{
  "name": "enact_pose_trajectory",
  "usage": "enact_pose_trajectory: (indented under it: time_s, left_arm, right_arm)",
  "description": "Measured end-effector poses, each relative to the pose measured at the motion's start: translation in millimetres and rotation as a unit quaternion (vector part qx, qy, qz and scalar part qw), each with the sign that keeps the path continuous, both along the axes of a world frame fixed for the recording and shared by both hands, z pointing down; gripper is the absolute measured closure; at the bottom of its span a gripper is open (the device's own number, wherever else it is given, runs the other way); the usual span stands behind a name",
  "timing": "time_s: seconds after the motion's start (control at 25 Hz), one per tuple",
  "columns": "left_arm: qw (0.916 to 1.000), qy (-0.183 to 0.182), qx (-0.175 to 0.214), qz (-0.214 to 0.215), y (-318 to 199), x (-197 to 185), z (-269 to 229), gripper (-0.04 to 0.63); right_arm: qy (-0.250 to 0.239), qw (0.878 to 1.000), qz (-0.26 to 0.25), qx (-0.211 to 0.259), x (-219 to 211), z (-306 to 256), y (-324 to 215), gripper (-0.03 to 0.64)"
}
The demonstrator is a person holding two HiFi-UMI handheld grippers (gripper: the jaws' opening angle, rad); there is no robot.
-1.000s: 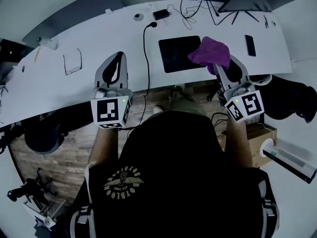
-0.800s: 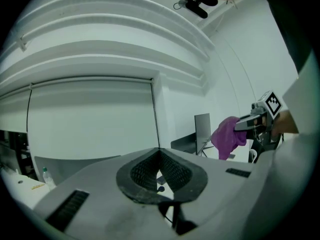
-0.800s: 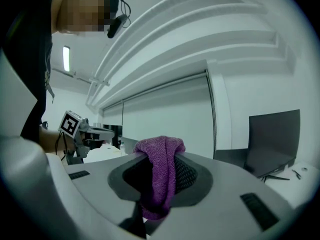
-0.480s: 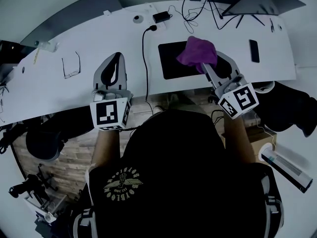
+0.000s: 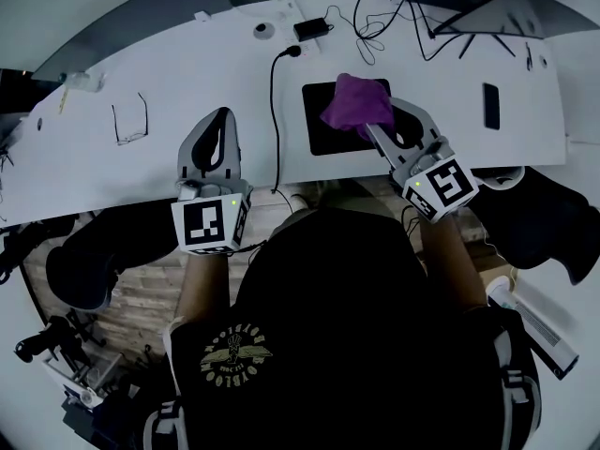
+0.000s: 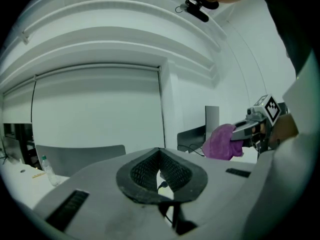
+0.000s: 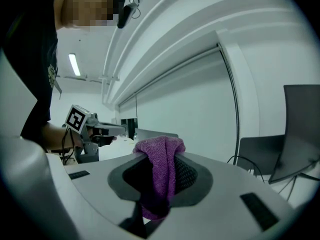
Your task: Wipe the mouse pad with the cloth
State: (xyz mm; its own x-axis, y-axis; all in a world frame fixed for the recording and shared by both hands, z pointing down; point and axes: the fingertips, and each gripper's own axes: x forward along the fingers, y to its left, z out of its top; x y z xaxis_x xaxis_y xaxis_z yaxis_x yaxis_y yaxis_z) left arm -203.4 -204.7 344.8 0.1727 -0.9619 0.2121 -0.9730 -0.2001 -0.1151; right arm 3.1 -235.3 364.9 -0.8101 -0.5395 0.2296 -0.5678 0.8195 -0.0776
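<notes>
Purple cloth sits over the pad in the head view, held by your right gripper; contact unclear.

Left gripper view: your left gripper, well left of the pad, has its jaws together on nothing.

Right gripper view: jaws pinch the cloth.

Wiping appears barely started.

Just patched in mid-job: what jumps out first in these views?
The purple cloth, pinched in the right tongs, sits over the black mouse pad at the white desk's middle. The left tongs are shut on nothing above the desk's near edge, left of a black cable.
</notes>
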Motion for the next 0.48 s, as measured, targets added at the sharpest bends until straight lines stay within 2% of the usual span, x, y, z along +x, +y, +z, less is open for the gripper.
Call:
enact_pose_trajectory:
  time_s: [0.48]
  left_arm:
    - [0.9993,0.004,-0.035,-0.013,-10.3,2.1,31.9,0.593]
  right_arm:
    - [0.008,0.999,-0.039,-0.030,-31.4,54.9,-21.3,0.531]
